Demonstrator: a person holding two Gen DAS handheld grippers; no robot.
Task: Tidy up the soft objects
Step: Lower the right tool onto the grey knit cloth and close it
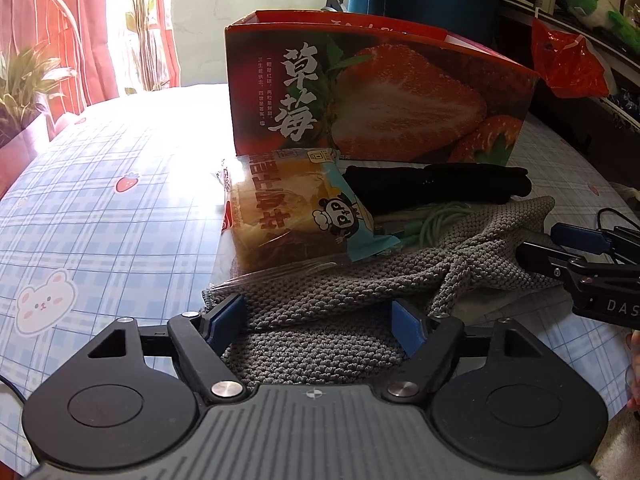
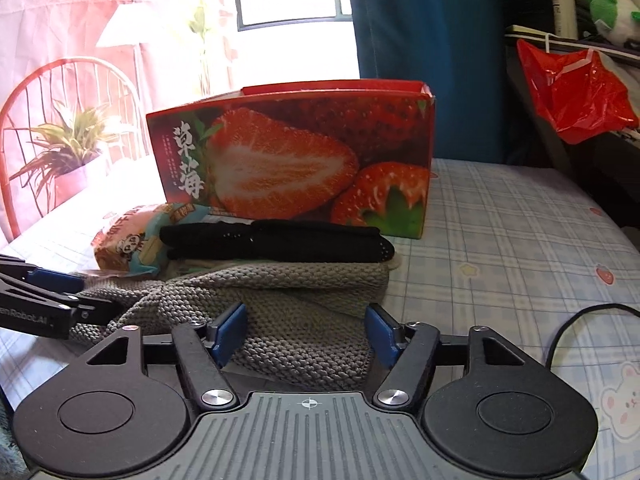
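I have both grippers low over the grey knitted cloth (image 1: 340, 292), which lies crumpled at the bottom centre of both views, in front of the strawberry box (image 1: 380, 92). My left gripper (image 1: 320, 320) stands released, blue pads either side of a fold of the knit without pressing it. My right gripper (image 2: 306, 330) is likewise released, straddling the cloth's near edge. A wrapped bread pack (image 1: 288, 212) rests on the cloth's upper left part, and a black glove (image 1: 436, 186) lies just beyond, close against the box.

I judge the step is to take hold of the cloth. To do it well I would sink each pad pair around a thick fold, close evenly, and lift slowly so the bread pack slides off rather than tumbling.
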